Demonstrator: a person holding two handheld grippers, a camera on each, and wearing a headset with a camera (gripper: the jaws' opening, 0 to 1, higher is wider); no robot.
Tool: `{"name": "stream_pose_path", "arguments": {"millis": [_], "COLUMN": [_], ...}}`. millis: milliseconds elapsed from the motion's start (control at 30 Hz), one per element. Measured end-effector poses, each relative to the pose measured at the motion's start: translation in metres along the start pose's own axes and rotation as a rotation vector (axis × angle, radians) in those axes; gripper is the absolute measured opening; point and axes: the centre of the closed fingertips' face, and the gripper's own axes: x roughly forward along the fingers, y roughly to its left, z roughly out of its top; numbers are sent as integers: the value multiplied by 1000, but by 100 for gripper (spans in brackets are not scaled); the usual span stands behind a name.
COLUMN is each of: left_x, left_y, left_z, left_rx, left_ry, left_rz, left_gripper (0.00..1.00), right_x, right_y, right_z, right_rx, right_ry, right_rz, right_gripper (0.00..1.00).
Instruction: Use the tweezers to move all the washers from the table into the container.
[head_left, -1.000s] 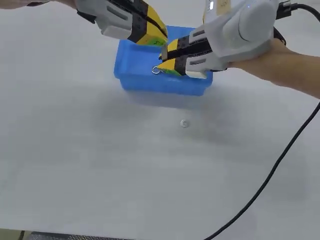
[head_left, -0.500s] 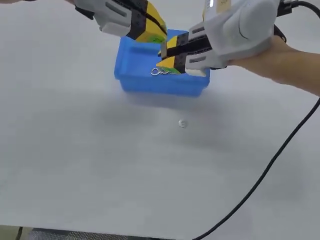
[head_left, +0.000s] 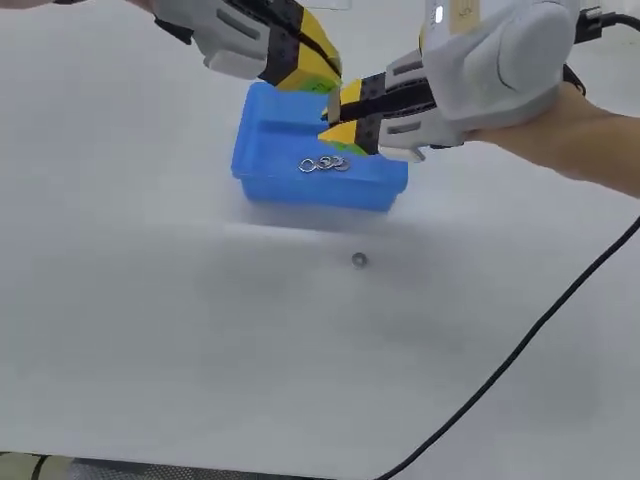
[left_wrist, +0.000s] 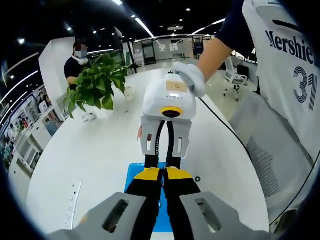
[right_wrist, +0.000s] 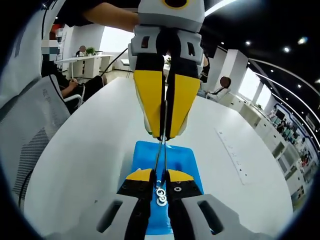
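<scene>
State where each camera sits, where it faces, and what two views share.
Head view: overhead, looking down at blue container, left claw, right claw, a forearm.
Left gripper view: on left claw, facing right claw; hand, torso show.
Right gripper view: on right claw, facing left claw, tweezers, washers; arm shows.
All share the container.

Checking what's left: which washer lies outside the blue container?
The lone washer on the bare table, nearer the camera than the container; the other washers bunch over it.
</scene>
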Motion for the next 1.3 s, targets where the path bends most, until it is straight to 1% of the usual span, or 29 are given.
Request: {"name": "stream_pose_path", "arguments": {"millis": [133, 167, 333, 500, 700, 767, 1000, 1200, 1300], "left_x": [1, 1, 8, 13, 19, 22, 28, 32, 32], "left_y": [-9, -9, -22, -35, -49, -56, -71, -78, -79], "left_z": [9, 10, 19, 24, 26, 26, 20, 15, 12], "left_rx": [12, 12, 26, 33, 31, 27, 5, -14, -21], "left_ry": [-5, -6, -8, -6, -6, -8, -11, -6, -5], "left_rz": [-9, -10, -30, -52, -76, -87, -109, -120, -125], "left_gripper": [5, 5, 5, 5, 5, 5, 5, 5, 5], "right_x": [-10, -12, -23, -30, -36, -38, -36, -32, -30], "right_y": [9, 10, 22, 36, 54, 62, 82, 93, 97], "right_z": [4, 4, 2, 0, -1, -1, -7, -11, -13], "right_rx": [-6, -7, -4, 6, 18, 20, 32, 48, 52], "right_ry": [-1, 0, 5, 8, 10, 11, 20, 24, 29], "right_rz": [-4, -4, -5, 1, 17, 29, 62, 84, 92], "right_gripper": [11, 11, 11, 11, 11, 11, 11, 11, 11]}}
